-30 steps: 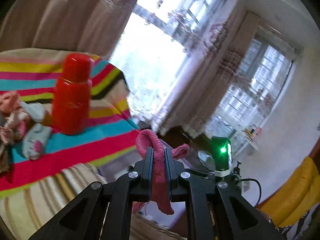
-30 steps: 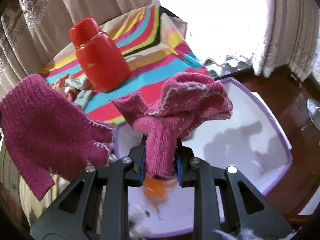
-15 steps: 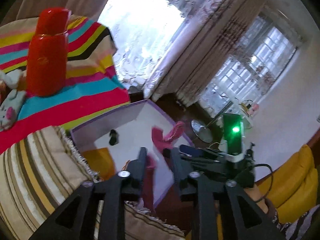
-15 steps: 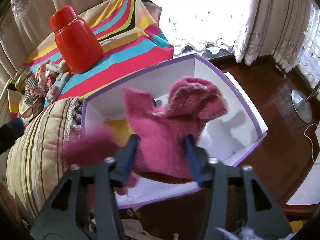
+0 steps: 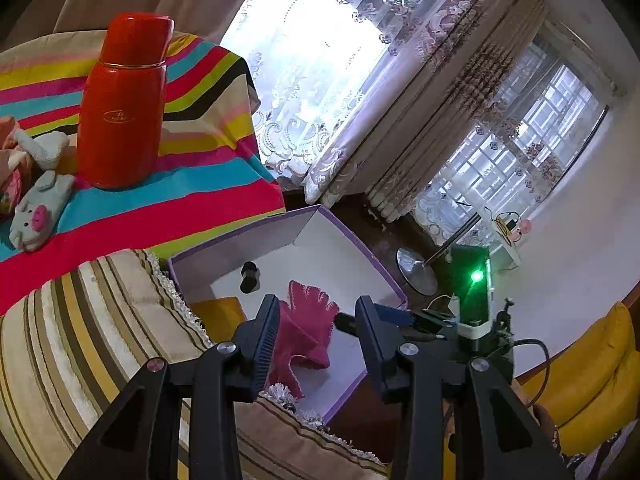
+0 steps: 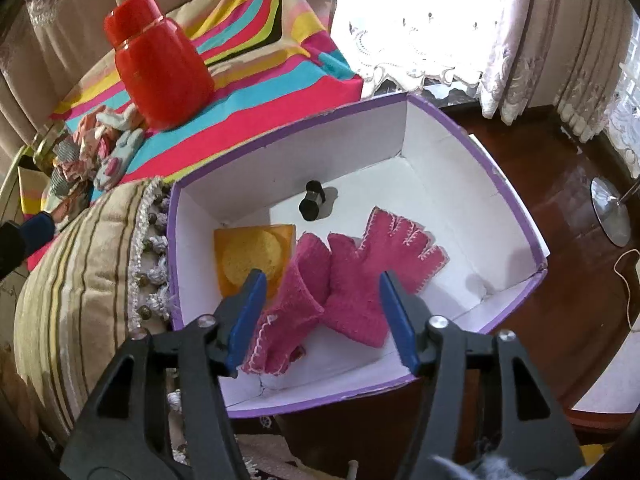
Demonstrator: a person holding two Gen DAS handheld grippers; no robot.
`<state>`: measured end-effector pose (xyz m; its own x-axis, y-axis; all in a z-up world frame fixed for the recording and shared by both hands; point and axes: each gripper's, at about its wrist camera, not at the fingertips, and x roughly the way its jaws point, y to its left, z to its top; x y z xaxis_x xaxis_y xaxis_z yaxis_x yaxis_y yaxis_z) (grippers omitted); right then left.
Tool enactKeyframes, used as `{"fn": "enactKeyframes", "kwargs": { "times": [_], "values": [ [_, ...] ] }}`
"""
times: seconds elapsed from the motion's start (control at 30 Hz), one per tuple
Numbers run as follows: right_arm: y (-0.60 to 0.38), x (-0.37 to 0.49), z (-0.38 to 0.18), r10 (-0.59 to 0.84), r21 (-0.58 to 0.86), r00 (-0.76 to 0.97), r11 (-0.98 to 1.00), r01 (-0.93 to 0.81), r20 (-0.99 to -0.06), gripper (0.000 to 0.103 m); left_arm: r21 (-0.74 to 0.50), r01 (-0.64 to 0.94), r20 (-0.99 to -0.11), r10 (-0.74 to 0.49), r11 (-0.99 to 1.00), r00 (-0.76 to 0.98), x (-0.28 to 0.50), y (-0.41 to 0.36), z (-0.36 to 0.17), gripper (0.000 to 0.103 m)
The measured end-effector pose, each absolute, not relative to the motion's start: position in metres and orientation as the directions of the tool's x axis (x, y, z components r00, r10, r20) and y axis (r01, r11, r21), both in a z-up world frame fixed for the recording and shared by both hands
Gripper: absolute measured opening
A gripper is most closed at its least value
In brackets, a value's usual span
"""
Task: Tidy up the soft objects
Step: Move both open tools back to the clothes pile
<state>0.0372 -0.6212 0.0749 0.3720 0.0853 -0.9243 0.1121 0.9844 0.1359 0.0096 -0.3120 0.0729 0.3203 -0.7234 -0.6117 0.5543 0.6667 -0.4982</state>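
Left wrist view: I'm hovering my left gripper (image 5: pixel 316 322) above the box's (image 5: pixel 362 246) near corner, jaws spread wide, gripping nothing. Pink gloves (image 5: pixel 306 330) are lying on the white floor below.

Right wrist view: I'm holding my right gripper (image 6: pixel 320 304) over the box (image 6: pixel 472 136), fingers wide apart, empty. Both gloves (image 6: pixel 360 272) are lying flat, overlapping, beside an orange packet (image 6: pixel 250 254).
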Motion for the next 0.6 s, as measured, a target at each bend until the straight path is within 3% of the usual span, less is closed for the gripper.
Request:
{"fn": "enactKeyframes", "kwargs": {
  "times": [0.6],
  "values": [
    [-0.564, 0.055, 0.073, 0.165, 0.178, 0.352, 0.984, 0.004, -0.921, 0.065, -0.513, 0.423, -0.628, -0.662, 0.747, 0.409, 0.036, -0.253, 0.056, 0.041]
  ]
}}
